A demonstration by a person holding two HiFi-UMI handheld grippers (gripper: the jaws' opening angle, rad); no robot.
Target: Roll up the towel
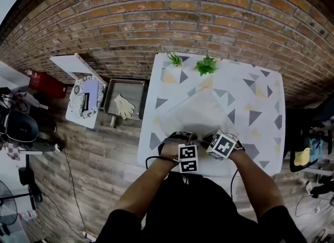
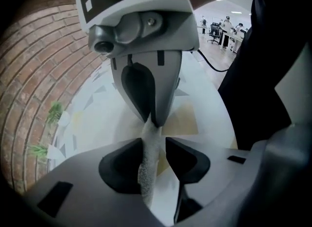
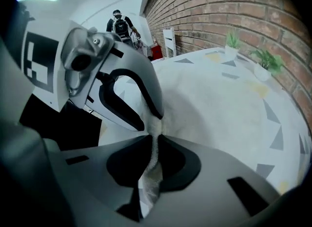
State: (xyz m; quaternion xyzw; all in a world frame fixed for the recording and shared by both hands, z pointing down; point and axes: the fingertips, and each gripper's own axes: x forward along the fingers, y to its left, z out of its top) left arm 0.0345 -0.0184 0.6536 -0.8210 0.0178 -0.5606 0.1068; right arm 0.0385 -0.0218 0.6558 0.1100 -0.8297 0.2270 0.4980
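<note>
**Near hem raised, only your right side has it**

The towel [image 1: 201,112] lies flat on the table [image 1: 263,132]. It is pale against the patterned cover, so its outline is faint in the head view. Its near hem is at 6 o'clock, standing up as a thin ridge, and the rest stretches away from you toward 12. The hem line runs roughly 9 to 3.

Right gripper [image 3: 152,155]: jaws pressed together on the hem ridge, cloth pinched.
Left gripper [image 2: 152,156]: jaws spread. The ridge stands between them against one pad, with a clear gap at the other, so there is no pinch.

The two sit just beside each other near the hem's middle, the left at 9 o'clock of the right.

Judgement: you are at the first turn of the hem. The roll axis is the 9-to-3 line and travel is toward 12. Both hands are equally near. With only the right side held, the first turn may go crooked.
</note>
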